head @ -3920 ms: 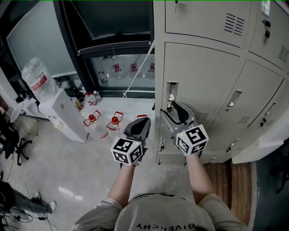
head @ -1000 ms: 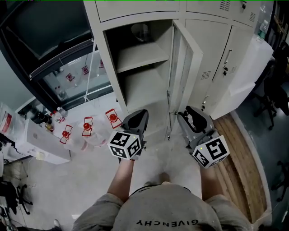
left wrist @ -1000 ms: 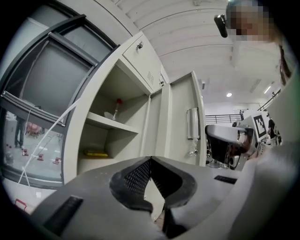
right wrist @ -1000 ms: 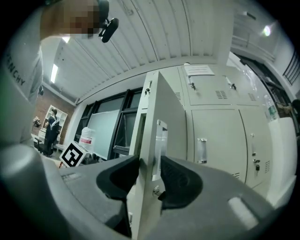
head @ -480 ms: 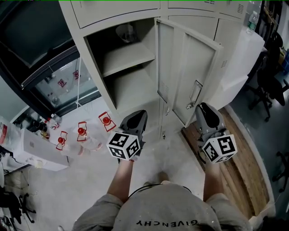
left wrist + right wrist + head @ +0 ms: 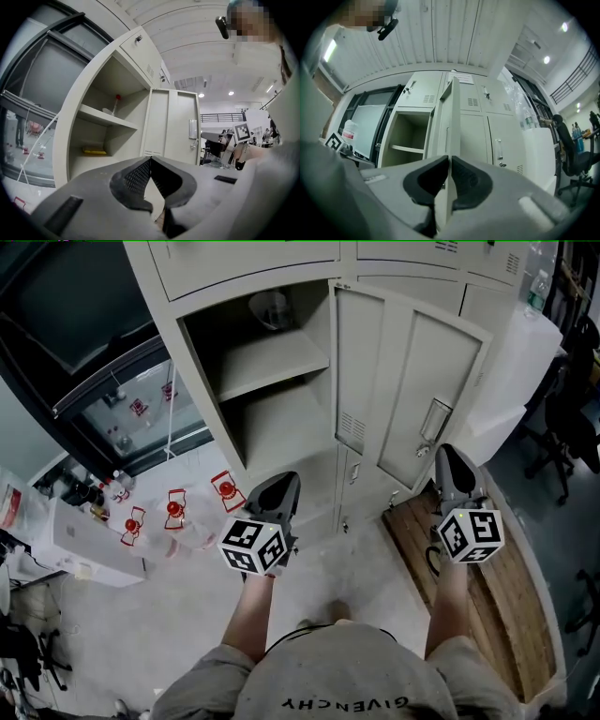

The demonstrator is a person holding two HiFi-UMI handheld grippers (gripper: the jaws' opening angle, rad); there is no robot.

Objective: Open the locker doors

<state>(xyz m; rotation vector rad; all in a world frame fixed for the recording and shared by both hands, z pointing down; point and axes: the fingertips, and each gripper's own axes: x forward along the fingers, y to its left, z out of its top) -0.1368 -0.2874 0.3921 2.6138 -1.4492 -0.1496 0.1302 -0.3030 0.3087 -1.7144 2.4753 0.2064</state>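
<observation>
The beige locker door stands swung wide, showing an open compartment with one shelf. My right gripper hovers just below the door handle, near the door's lower free corner. In the right gripper view the door shows edge-on straight ahead of the right gripper; its jaws are closing, nearly together, with nothing seen pinched. My left gripper is shut and empty, low before the compartment. In the left gripper view, beyond the left gripper, a yellow item lies inside.
Closed lockers continue to the right. A wooden pallet lies under my right arm. Red-capped bottles stand on the floor at left by a white cabinet. A white covered block and a chair are at right.
The locker door, closed at first, has swung fully open. My right gripper moved right and outward alongside it and its jaws have drawn together. The left gripper has hardly moved.
</observation>
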